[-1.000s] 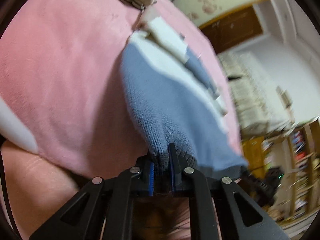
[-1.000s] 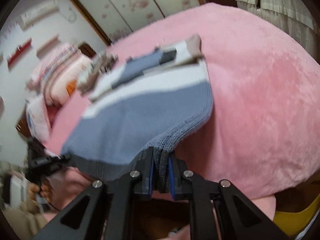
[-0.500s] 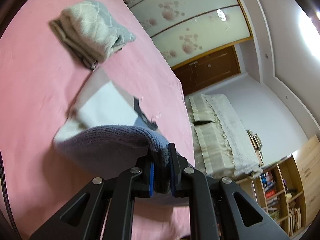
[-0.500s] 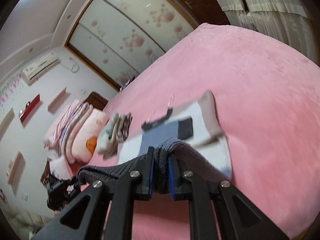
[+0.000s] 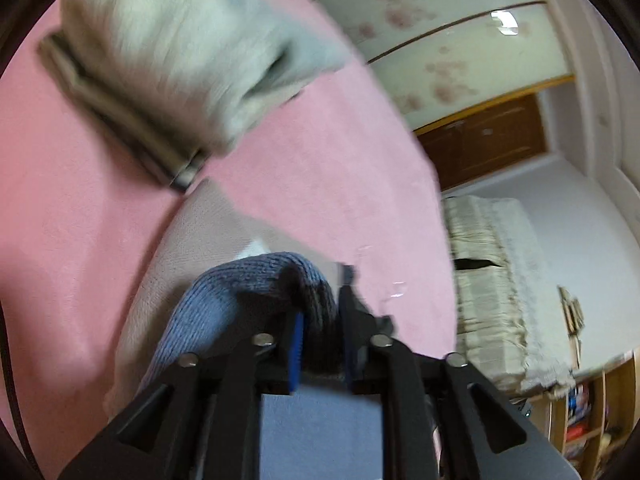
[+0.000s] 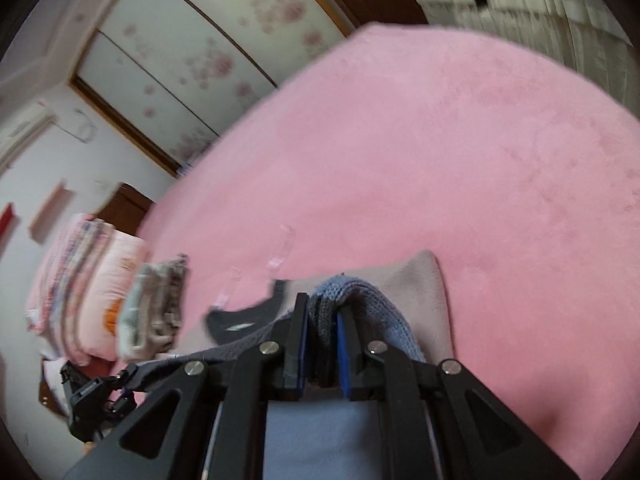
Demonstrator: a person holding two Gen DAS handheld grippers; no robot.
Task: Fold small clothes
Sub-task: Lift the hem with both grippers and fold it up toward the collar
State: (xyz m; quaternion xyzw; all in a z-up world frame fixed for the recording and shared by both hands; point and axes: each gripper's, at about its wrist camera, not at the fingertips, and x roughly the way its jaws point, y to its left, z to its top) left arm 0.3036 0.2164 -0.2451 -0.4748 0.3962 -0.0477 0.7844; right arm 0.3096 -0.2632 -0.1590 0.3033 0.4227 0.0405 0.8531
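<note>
A small blue and white knit garment [image 5: 224, 300] lies on the pink bed [image 5: 328, 184]. My left gripper [image 5: 320, 312] is shut on one blue hem corner of it, carried over the pale part of the garment [image 5: 172, 264]. My right gripper [image 6: 323, 320] is shut on the other blue hem corner [image 6: 360, 296], also over the pale part [image 6: 428, 280]. The folded blue layer hangs under both grippers. The left gripper also shows in the right wrist view [image 6: 96, 396], low at the left.
A folded grey-white stack of clothes [image 5: 172, 56] lies on the bed just beyond the garment; it also shows in the right wrist view [image 6: 156, 308]. Folded quilts [image 6: 80, 280] are at the left. A curtain [image 5: 496, 288] and shelves stand past the bed's right edge.
Both grippers have carried the blue hem forward over the garment, from the near bed edge toward its far end. The folded stack now looks much closer in the left wrist view.
</note>
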